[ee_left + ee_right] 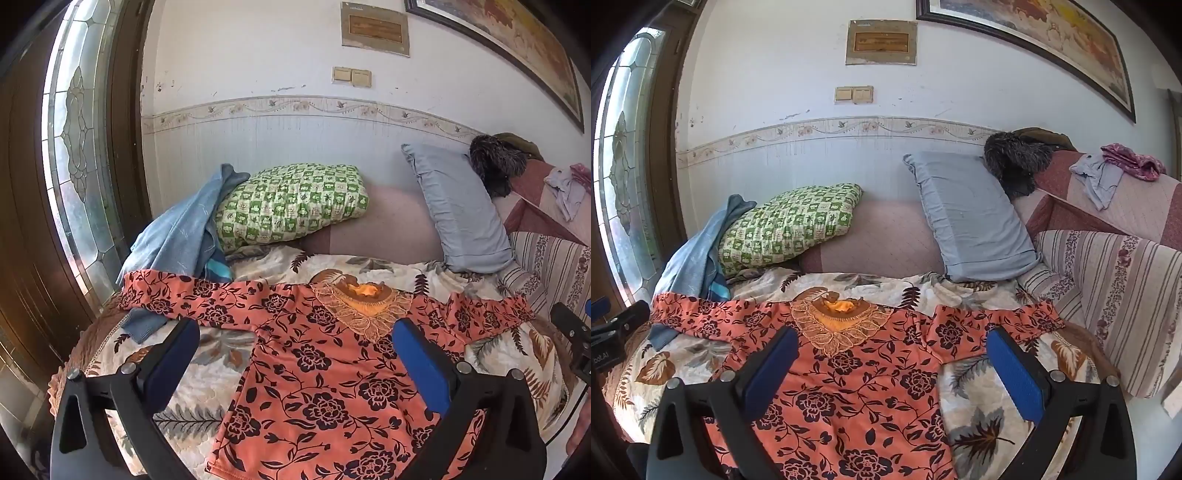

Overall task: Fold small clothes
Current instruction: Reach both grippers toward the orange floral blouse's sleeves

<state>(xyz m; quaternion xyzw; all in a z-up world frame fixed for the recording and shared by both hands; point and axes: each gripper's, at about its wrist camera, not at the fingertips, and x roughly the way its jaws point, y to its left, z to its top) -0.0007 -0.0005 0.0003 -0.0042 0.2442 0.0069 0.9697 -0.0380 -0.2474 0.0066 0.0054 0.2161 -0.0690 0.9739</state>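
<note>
An orange long-sleeved top with dark flowers (314, 369) (849, 384) lies flat on a leaf-print blanket (207, 369) (990, 413), both sleeves spread out sideways, its lace collar (364, 308) (836, 325) towards the wall. My left gripper (295, 332) hovers open above the top's left side, blue pads wide apart, nothing between them. My right gripper (892, 339) hangs open over the top's right half and sleeve, also holding nothing. Each gripper shows at the edge of the other's view: the right (574, 336), the left (617, 332).
A blue cloth (177, 236) (694, 254) lies under the left sleeve end. Behind stand a green checked pillow (291, 203) (790, 225) and a grey pillow (458, 206) (971, 218) against the wall. A striped cushion (1108, 291) and loose clothes (1115, 166) sit right; a glazed door (74, 147) left.
</note>
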